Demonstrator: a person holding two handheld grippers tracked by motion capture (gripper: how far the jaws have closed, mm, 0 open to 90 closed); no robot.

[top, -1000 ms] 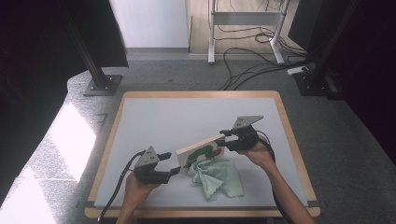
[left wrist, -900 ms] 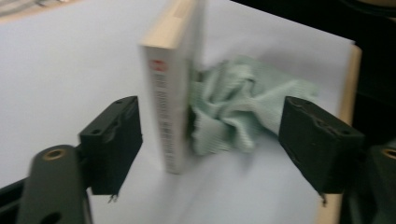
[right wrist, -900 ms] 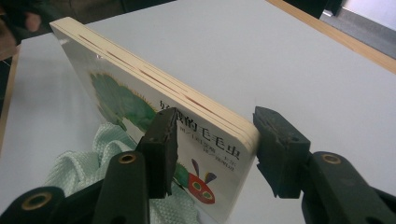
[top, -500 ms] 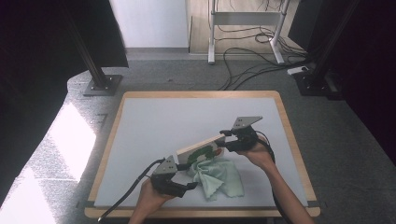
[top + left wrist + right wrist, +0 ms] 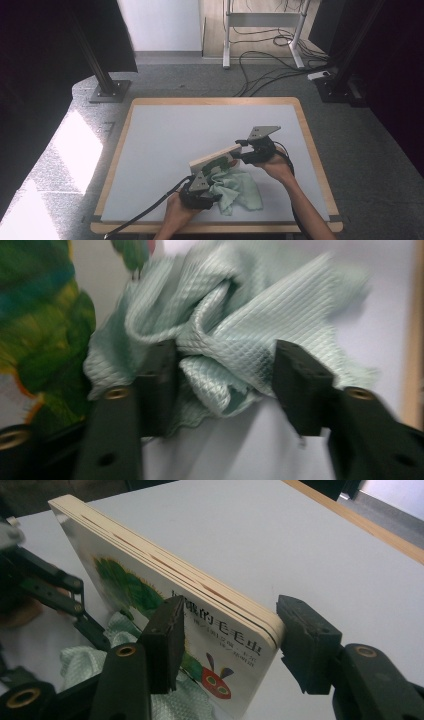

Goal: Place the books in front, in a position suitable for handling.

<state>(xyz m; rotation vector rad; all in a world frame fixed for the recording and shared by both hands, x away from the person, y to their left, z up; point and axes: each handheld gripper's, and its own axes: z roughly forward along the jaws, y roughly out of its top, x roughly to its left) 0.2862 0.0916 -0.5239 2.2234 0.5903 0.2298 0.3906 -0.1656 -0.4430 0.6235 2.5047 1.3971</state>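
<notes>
Over on the right, right gripper clamped on the thick board picture book with the green caterpillar cover, jaws pressed against front and back cover at one end, book propped up on edge and tilted above the white surface with pale wooden border. Same spot, same pose as a second ago, book no lower and no higher.

Now the left side: left gripper no longer parked out near the left part of the surface as in the earlier high views, but swung in towards the middle and dropped down, right at the near-left edge of the crumpled mint-green quilted cloth. Close up in the left gripper view: left gripper with jaws at a middling gap, just been closing, a bunched fold of the cloth sitting between them and brushing the left-hand jaw; too blurred to call a firm pinch. Caterpillar cover looming at the left edge of that view, just beside the cloth.

Cloth itself lying flat-ish on the surface beneath the raised book, near the front border, in much the same heap as before. In the right gripper view, book gripped by right gripper, cloth peeking out underneath.
</notes>
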